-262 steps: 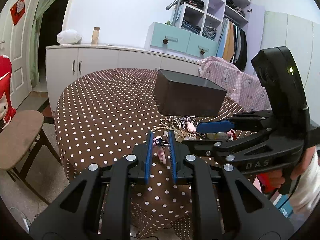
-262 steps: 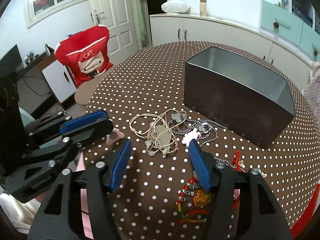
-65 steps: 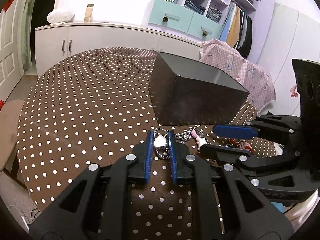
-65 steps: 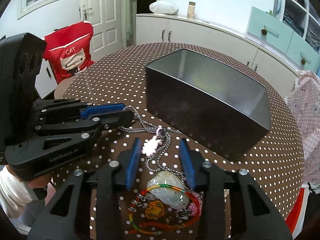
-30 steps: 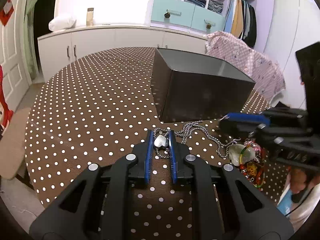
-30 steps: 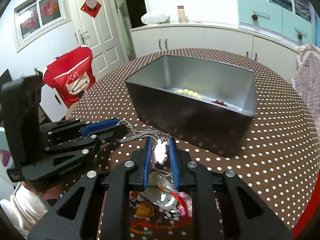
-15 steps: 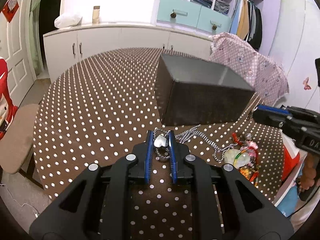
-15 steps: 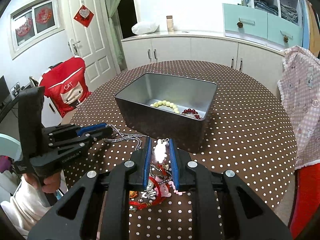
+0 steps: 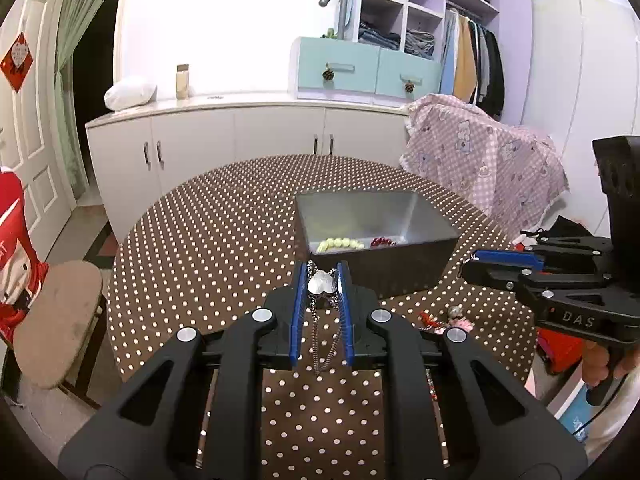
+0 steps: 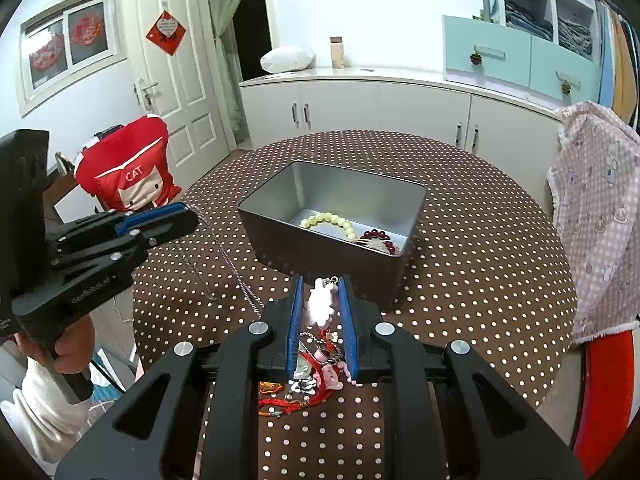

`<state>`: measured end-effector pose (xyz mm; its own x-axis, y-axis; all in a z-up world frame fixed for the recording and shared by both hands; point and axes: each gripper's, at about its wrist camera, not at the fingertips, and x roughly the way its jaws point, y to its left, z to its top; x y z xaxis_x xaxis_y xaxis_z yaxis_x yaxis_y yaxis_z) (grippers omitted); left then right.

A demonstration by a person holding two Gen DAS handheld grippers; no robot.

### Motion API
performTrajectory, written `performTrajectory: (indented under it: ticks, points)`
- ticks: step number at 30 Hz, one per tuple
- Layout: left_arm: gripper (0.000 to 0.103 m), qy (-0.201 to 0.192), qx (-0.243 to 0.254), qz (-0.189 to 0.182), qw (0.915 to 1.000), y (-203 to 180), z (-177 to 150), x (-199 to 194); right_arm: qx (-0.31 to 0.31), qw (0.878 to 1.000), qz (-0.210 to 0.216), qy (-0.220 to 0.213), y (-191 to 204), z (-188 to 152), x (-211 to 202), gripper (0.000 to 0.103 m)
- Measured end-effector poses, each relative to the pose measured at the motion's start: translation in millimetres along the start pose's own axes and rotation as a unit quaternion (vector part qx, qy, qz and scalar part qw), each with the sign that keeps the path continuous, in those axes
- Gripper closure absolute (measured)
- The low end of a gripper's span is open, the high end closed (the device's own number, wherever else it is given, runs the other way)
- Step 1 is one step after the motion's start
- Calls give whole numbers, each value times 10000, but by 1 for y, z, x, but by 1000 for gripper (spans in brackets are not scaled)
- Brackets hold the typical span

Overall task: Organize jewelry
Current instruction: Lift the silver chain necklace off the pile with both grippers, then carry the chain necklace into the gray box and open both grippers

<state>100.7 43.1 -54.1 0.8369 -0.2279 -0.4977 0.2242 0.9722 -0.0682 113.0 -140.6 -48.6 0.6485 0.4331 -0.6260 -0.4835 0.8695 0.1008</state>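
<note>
On the dotted round table [image 9: 224, 240], the metal box [image 10: 404, 216] sits mid-table. The left gripper [image 9: 322, 286] pinches a heart pendant [image 9: 322, 282], the right gripper [image 10: 322, 298] a white charm [image 10: 320, 302]. Best lift both clear of the rim, then release inside.

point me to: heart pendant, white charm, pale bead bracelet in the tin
heart pendant [image 9: 321, 282], left wrist view, centre of the silver heart between the blue pads.
white charm [image 10: 320, 304], right wrist view, middle of the white figure's body.
pale bead bracelet [image 10: 332, 219], right wrist view, beads on the arc's top, lying in the tin.
</note>
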Motion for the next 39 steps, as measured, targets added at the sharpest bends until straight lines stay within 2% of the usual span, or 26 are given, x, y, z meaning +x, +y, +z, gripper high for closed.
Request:
performTrajectory:
  ticks: [14,31,39]
  points:
    - [87,-468,210,-94,9986,-22,49,-23,72,9991,-381,-141,-4,31,-27,87]
    - [87,-655,144,-142,9976,-33,91,-34,-53,9983,-550,-205,-4,56,-31,87]
    - [87,-734,182,152,9970,-33,116,-34,127,9985,-482,-223,-14,70,-30,87]
